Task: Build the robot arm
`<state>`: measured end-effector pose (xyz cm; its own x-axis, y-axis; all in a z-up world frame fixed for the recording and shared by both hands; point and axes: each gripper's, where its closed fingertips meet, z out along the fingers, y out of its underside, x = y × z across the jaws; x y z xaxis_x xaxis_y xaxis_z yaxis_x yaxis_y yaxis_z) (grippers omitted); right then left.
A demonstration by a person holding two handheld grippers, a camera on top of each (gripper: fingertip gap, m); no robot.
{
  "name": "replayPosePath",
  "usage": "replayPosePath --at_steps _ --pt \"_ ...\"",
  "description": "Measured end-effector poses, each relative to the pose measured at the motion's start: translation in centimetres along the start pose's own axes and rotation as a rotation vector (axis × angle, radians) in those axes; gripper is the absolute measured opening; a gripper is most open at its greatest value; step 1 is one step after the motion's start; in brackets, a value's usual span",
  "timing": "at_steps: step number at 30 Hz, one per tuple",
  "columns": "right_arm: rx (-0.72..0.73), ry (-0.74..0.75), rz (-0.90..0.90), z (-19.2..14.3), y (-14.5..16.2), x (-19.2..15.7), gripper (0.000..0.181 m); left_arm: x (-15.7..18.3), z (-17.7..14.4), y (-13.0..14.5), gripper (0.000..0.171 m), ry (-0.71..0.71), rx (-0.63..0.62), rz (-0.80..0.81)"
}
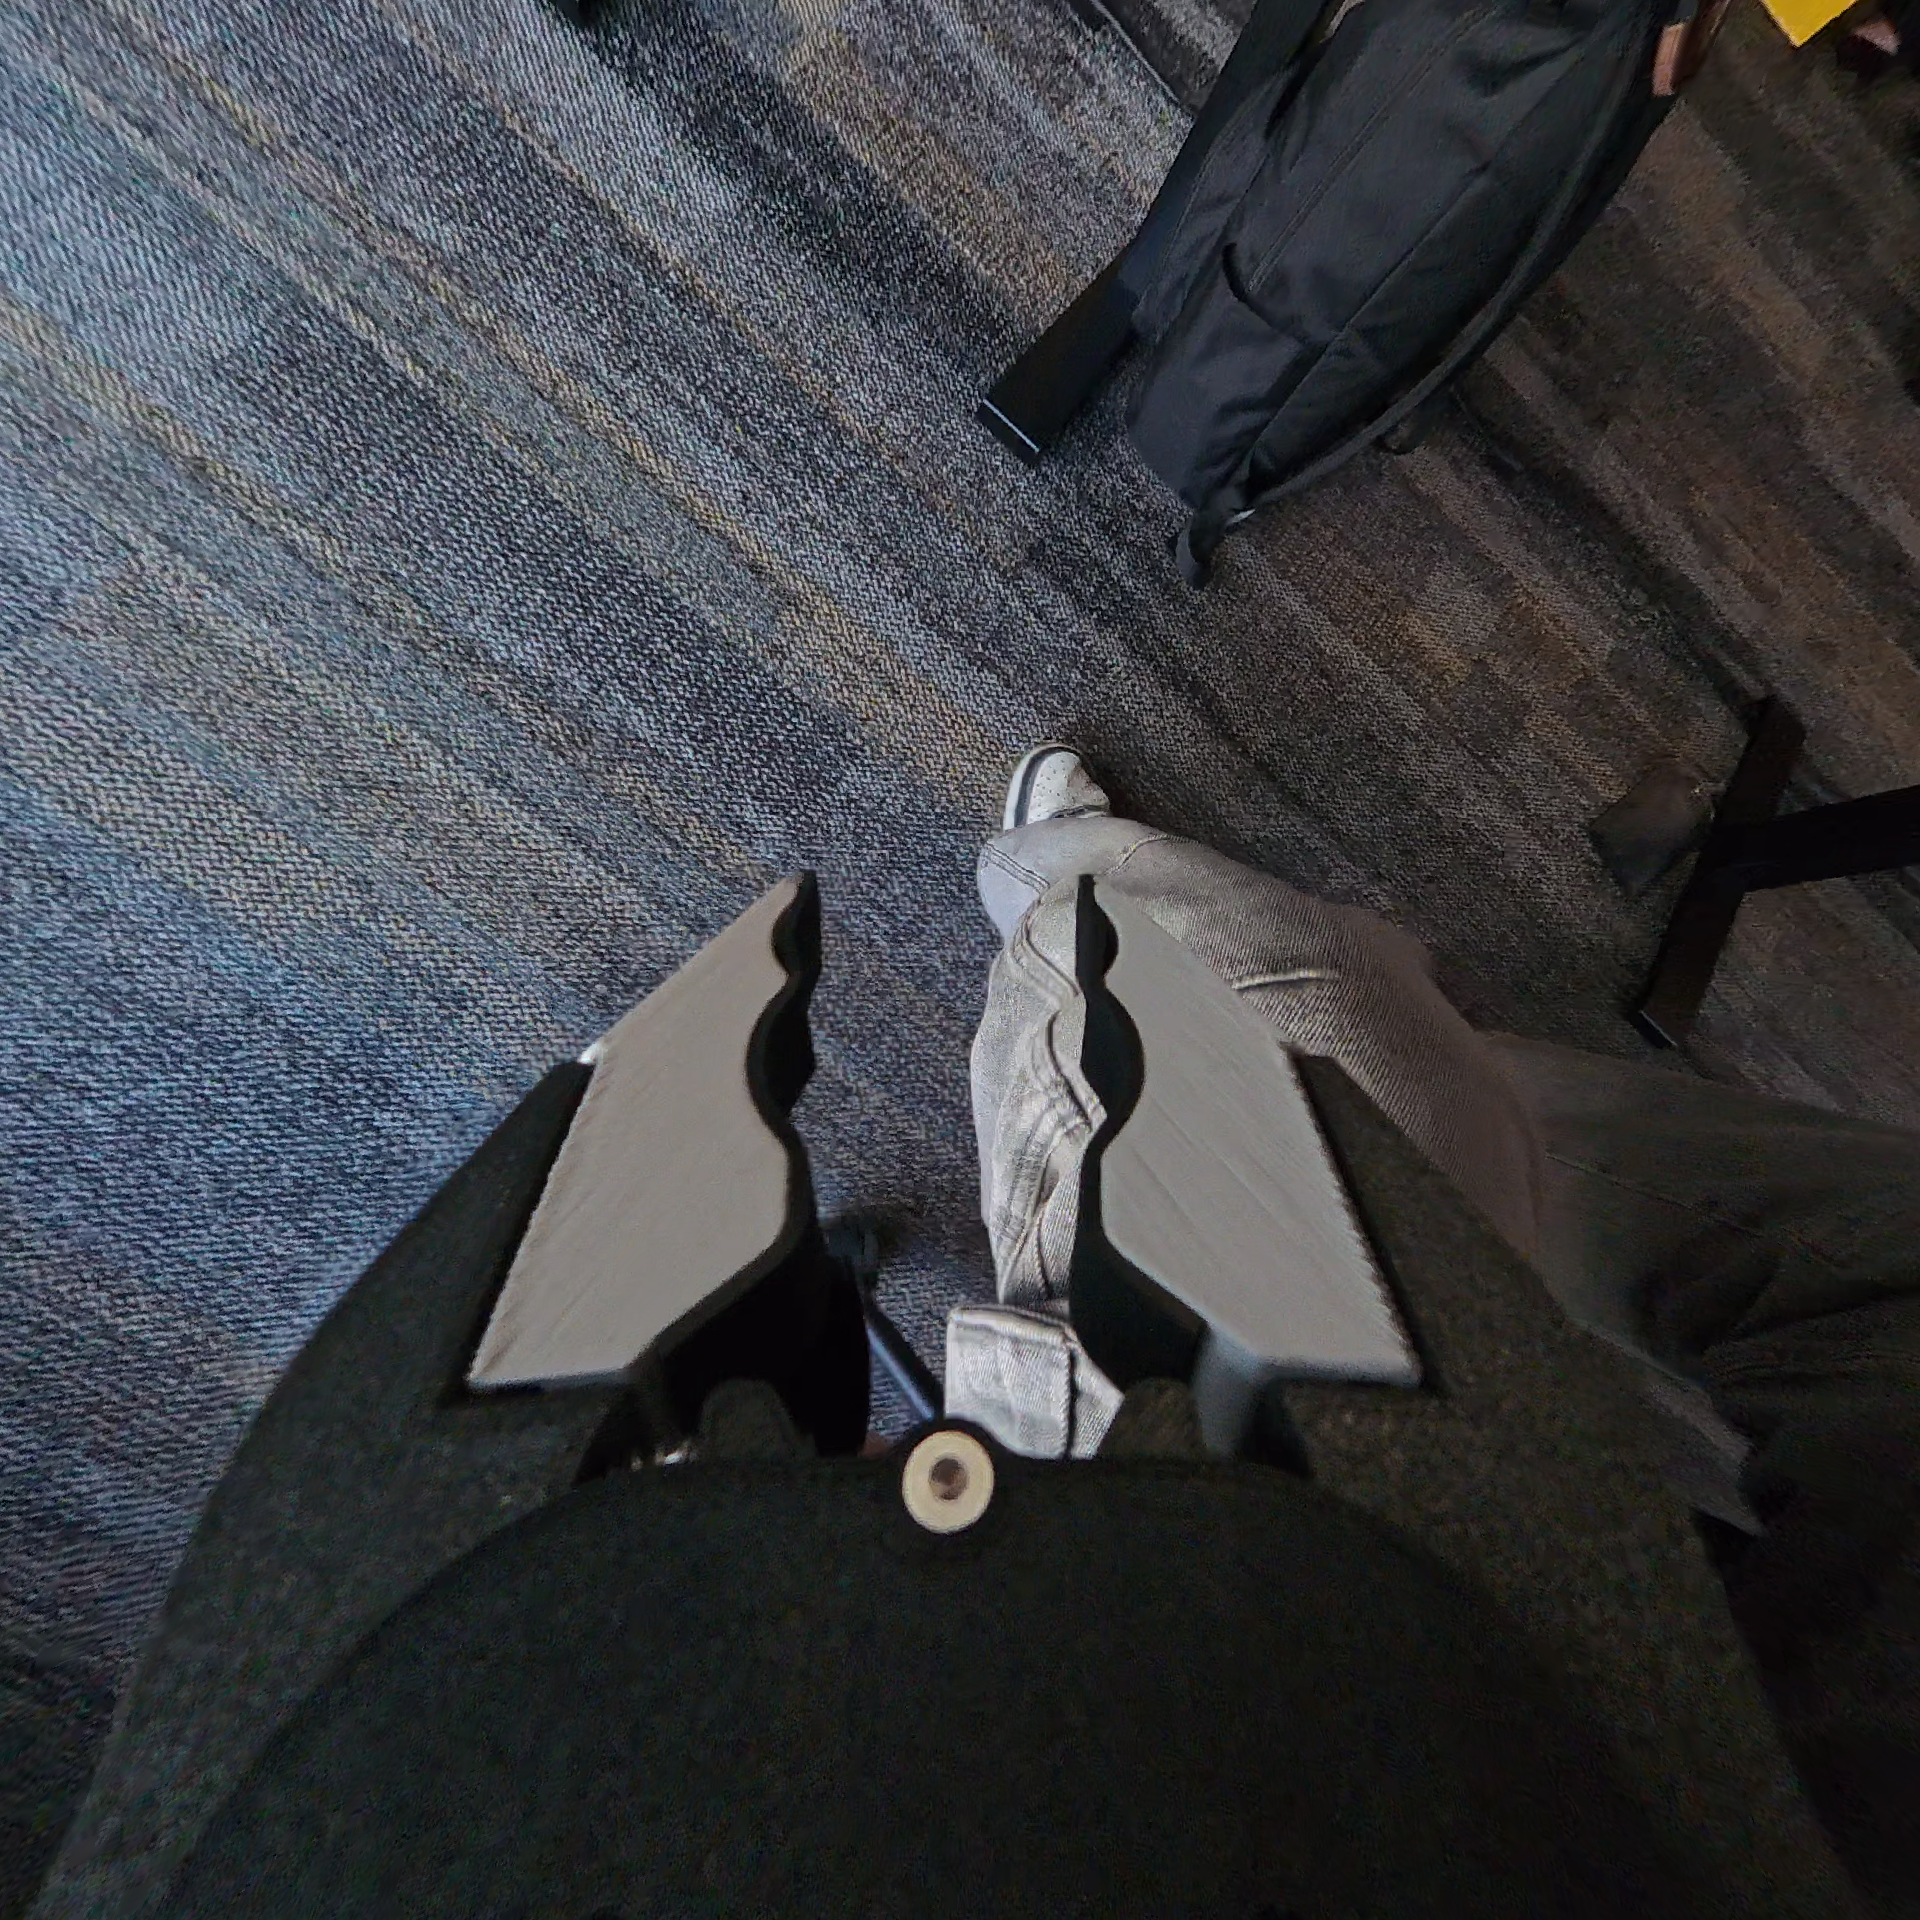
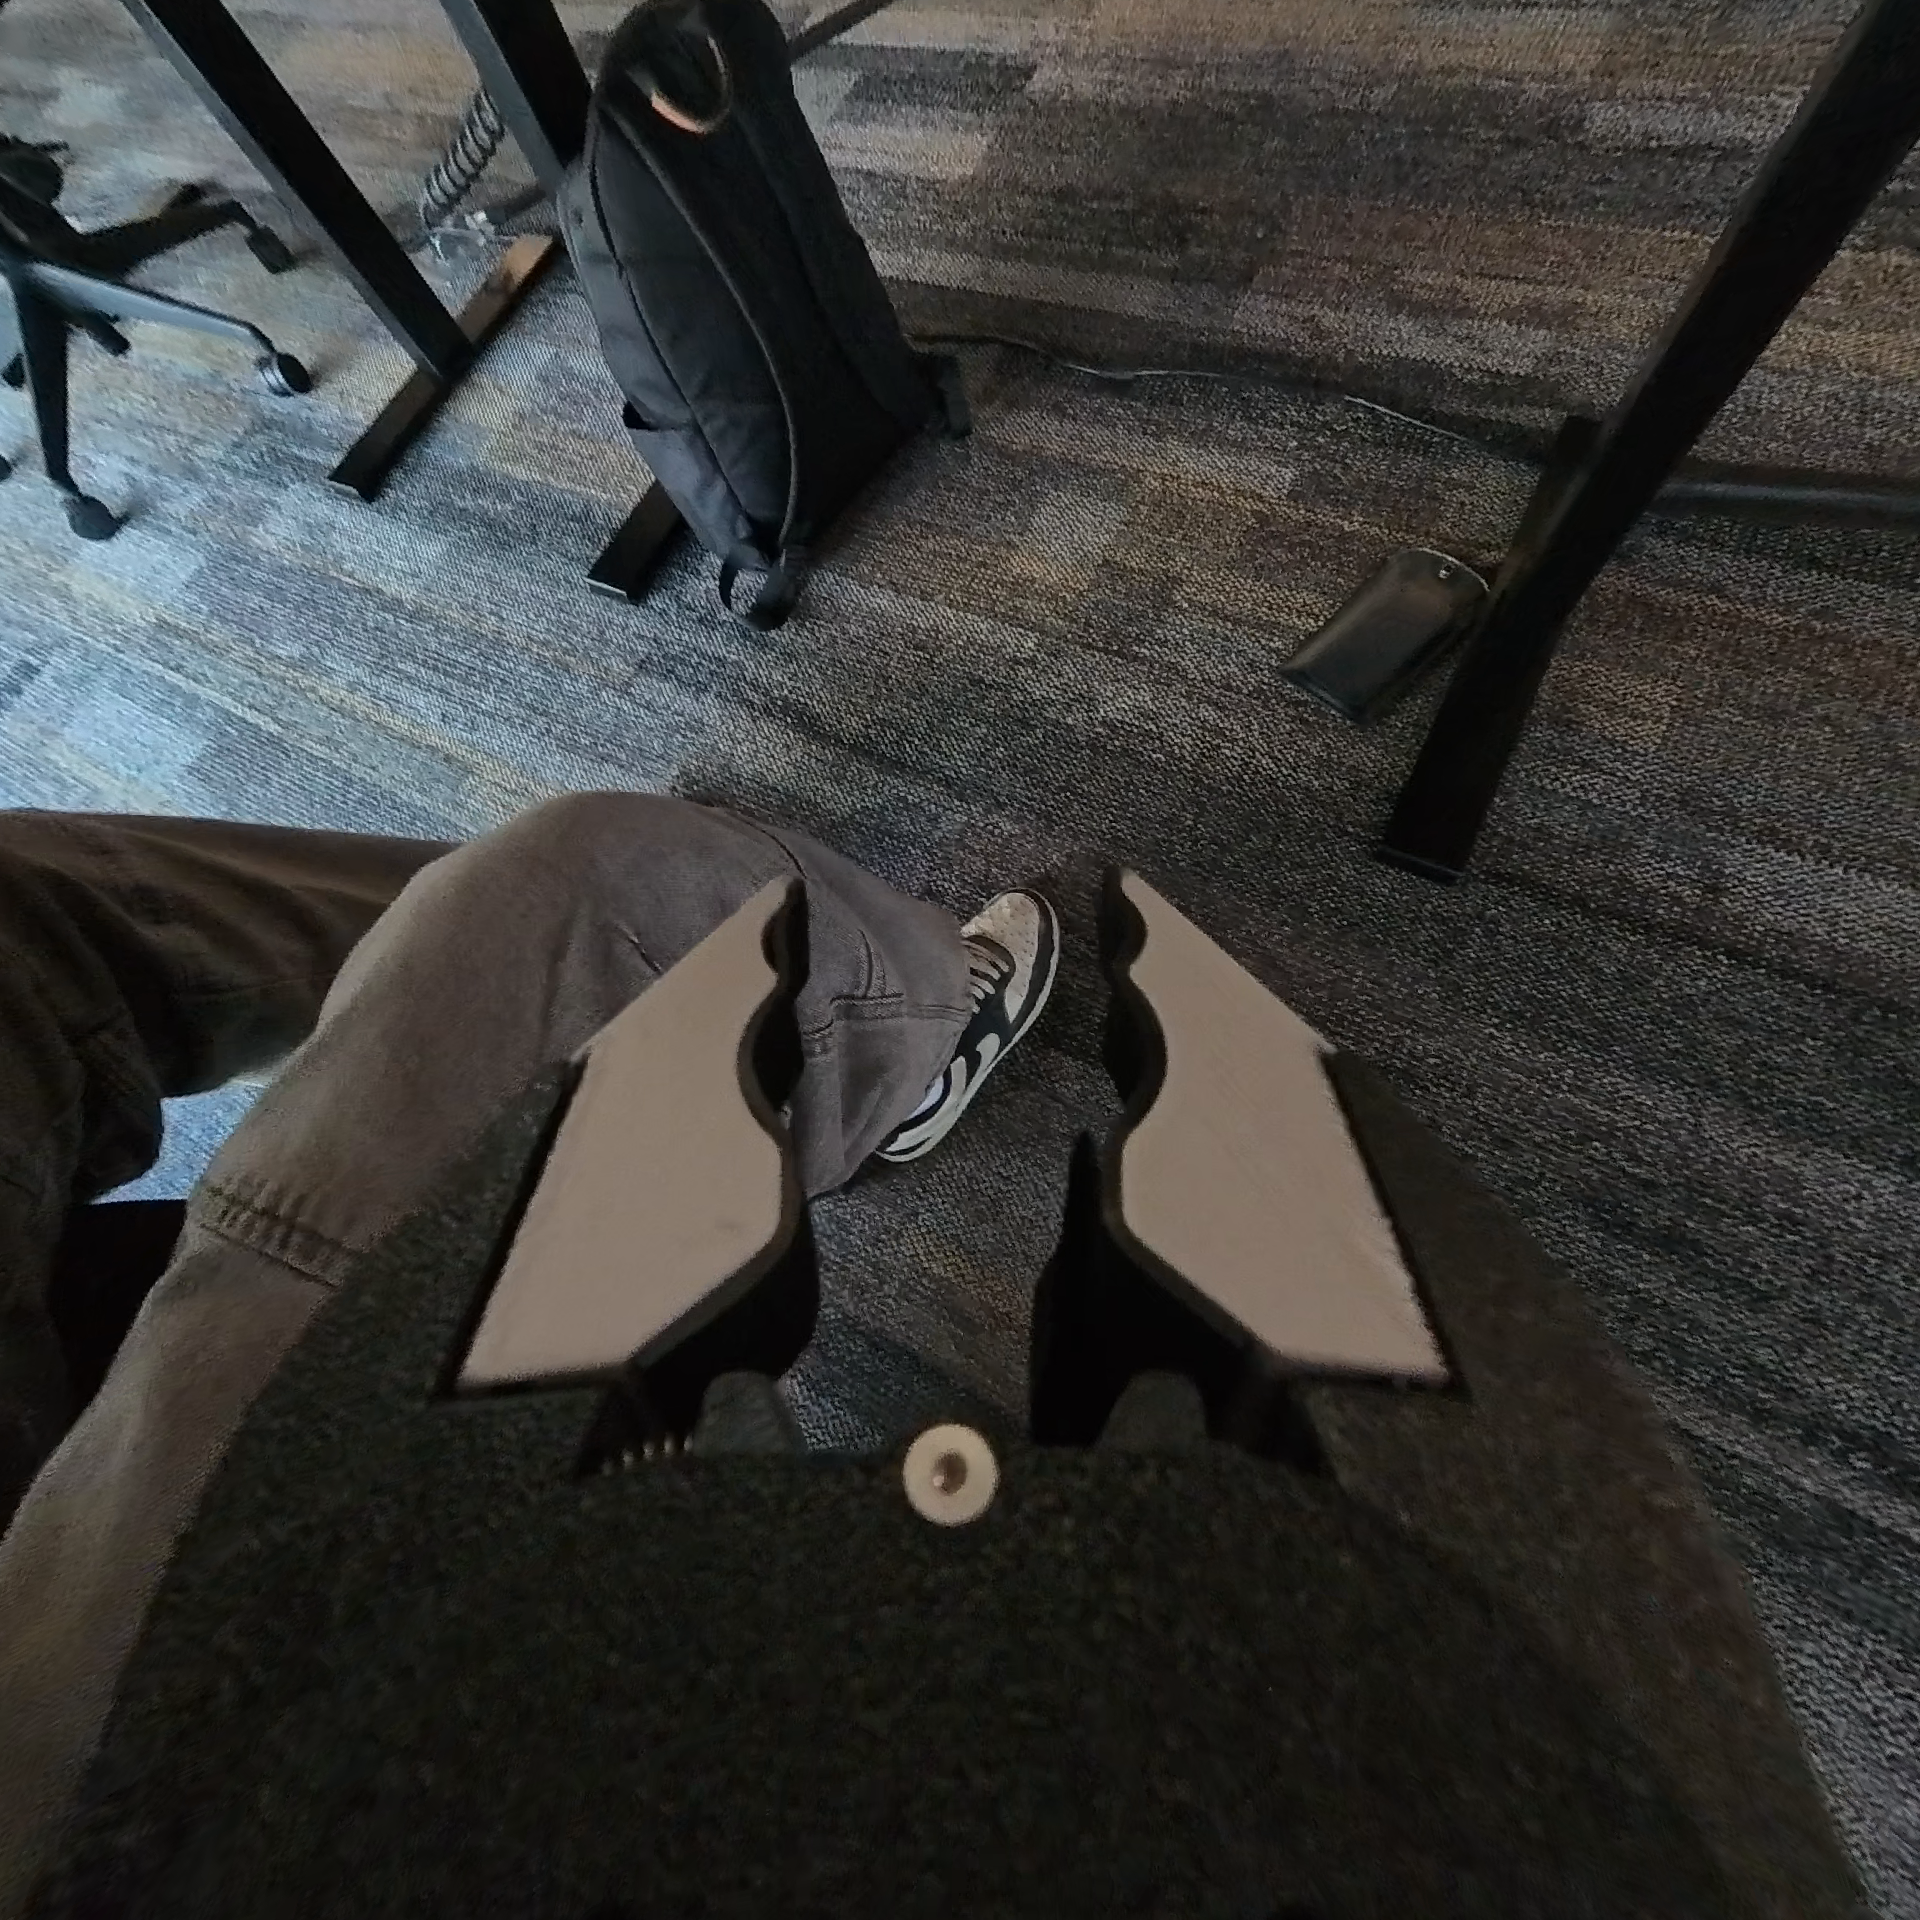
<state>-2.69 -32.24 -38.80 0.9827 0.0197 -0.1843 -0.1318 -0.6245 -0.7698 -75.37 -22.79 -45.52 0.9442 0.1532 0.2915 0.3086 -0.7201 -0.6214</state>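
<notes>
- Bare carpet [image 1: 364, 623] is lying open to the left.
- A black backpack [image 2: 727, 312] is leaning against a desk leg [image 2: 634, 540] ahead.
- A trouser leg [image 2: 582, 935] and sneaker [image 2: 997, 997] are blocking the middle.
- A table leg [image 2: 1538, 561] and black pouch [image 2: 1382, 634] are crowding the right.

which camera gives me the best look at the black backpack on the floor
The right wrist view: the black backpack stands whole beside a black desk leg. The left wrist view crops its top at the frame edge.
</notes>
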Motion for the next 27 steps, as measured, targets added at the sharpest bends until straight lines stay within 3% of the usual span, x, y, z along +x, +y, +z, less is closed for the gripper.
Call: replayPosePath --at_steps 7,22,25,27 --pt "-0.005 -0.039 -0.003 0.9 -0.2 -1.0 0.056 -0.7 -0.1 0.7 0.048 -0.103 -0.027 0.146" --pt "-0.01 -0.097 0.006 1.1 0.1 -2.5 0.056 -0.5 0.5 1.3 0.048 -0.148 -0.05 0.223" --pt "-0.043 -0.107 0.037 0.9 1.6 -2.5 0.057 -0.2 1.4 2.4 0.048 -0.13 -0.089 0.222" --pt "-0.099 -0.077 0.033 0.2 4.3 -2.0 0.057 0.0 2.0 3.7 0.048 -0.118 -0.129 0.252"
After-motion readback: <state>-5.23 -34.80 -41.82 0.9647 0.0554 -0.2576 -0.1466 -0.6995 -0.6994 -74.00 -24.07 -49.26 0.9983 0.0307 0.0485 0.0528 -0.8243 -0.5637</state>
